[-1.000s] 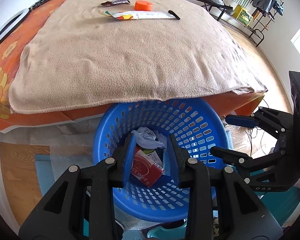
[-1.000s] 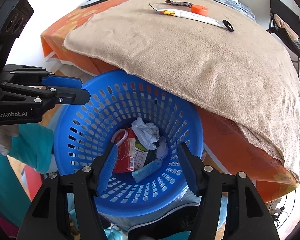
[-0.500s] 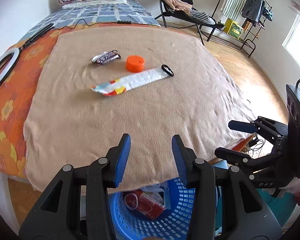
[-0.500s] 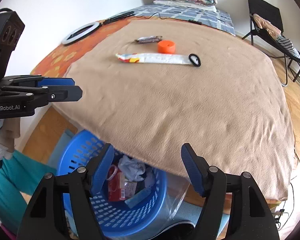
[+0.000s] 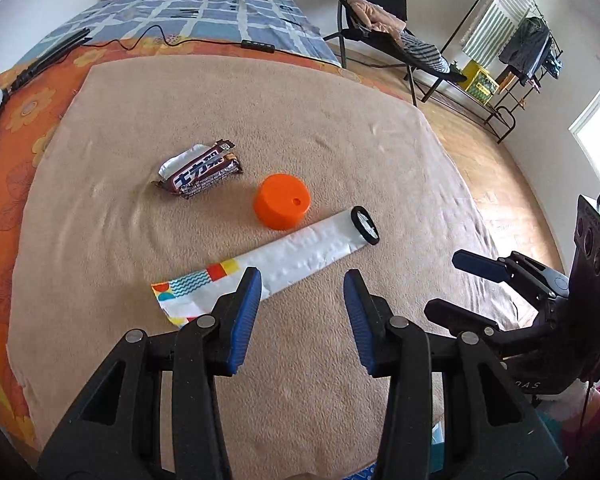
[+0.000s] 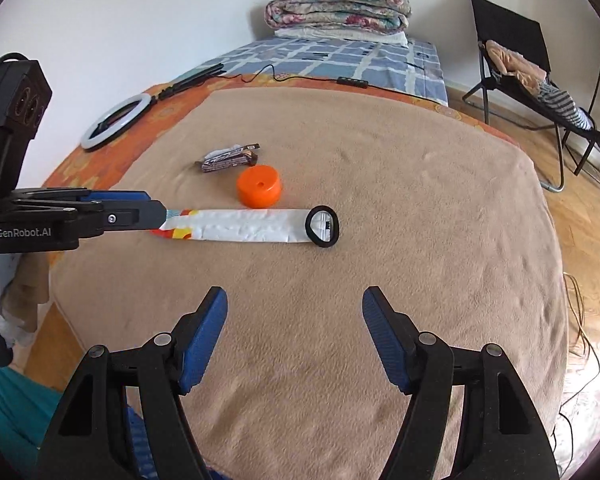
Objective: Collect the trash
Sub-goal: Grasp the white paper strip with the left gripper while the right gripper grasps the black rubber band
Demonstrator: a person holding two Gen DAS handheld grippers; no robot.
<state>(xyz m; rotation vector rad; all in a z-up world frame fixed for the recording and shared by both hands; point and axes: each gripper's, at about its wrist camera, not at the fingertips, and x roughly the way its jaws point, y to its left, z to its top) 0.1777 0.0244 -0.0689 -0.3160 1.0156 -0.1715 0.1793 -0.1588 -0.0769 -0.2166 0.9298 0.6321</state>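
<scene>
On the tan blanket (image 5: 340, 148) lie a brown chocolate-bar wrapper (image 5: 199, 170), an orange cap (image 5: 283, 201), a long white wrapper with a colourful end (image 5: 268, 268) and a black ring (image 5: 365, 225) at its far end. They also show in the right wrist view: wrapper (image 6: 229, 158), cap (image 6: 259, 185), long wrapper (image 6: 244, 230), ring (image 6: 322, 226). My left gripper (image 5: 300, 296) is open and empty, just short of the long wrapper. My right gripper (image 6: 295, 320) is open and empty, nearer than the ring.
A ring light (image 6: 114, 120) and cable lie on the orange sheet at the left. Folded bedding (image 6: 338, 8) sits at the back. A black chair (image 6: 520, 60) with clothes stands on the wood floor at the right. A sliver of blue basket (image 6: 138, 440) shows below the bed edge.
Both grippers have risen from over the blue basket to above the bed and moved forward toward the trash. The basket has dropped almost out of view. Both stay open.
</scene>
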